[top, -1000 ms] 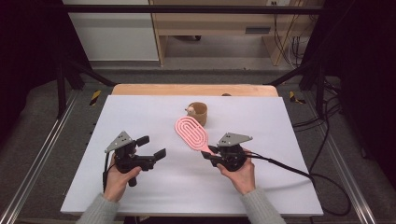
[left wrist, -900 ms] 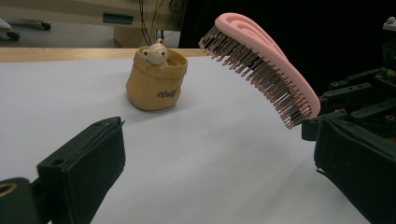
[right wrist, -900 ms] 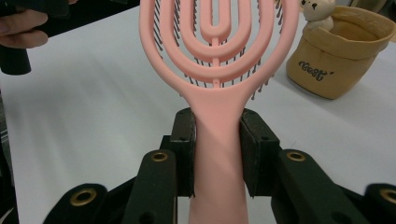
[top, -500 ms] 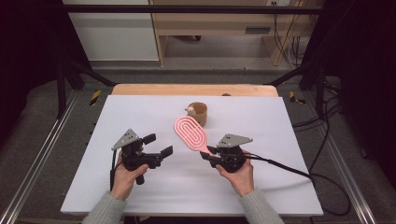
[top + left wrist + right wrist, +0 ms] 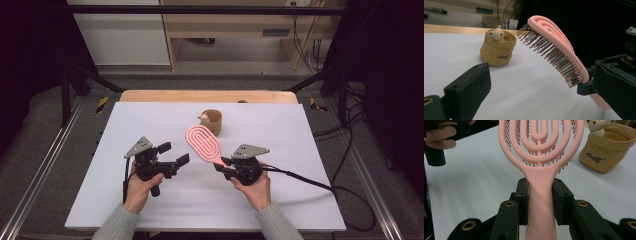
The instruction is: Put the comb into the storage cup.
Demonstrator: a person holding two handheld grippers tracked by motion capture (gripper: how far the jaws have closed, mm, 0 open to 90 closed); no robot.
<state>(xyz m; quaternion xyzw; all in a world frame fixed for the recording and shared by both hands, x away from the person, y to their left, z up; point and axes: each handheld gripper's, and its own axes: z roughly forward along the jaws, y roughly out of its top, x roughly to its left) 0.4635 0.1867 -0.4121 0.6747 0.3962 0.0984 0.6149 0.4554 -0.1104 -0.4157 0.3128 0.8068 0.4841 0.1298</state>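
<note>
My right gripper (image 5: 223,167) clamps the handle of the pink brush (image 5: 203,142), both pads pressed flat against it; the head is lifted off the white table (image 5: 300,135), bristles facing down and toward my left side. My left gripper (image 5: 174,156) stands with its jaws wide apart and nothing between them, pointing at the brush, near it but not touching. Farther back, just beyond the brush head, a small tan pouch (image 5: 213,121) with a little bear figure (image 5: 495,34) at its rim sits upright on the table.
</note>
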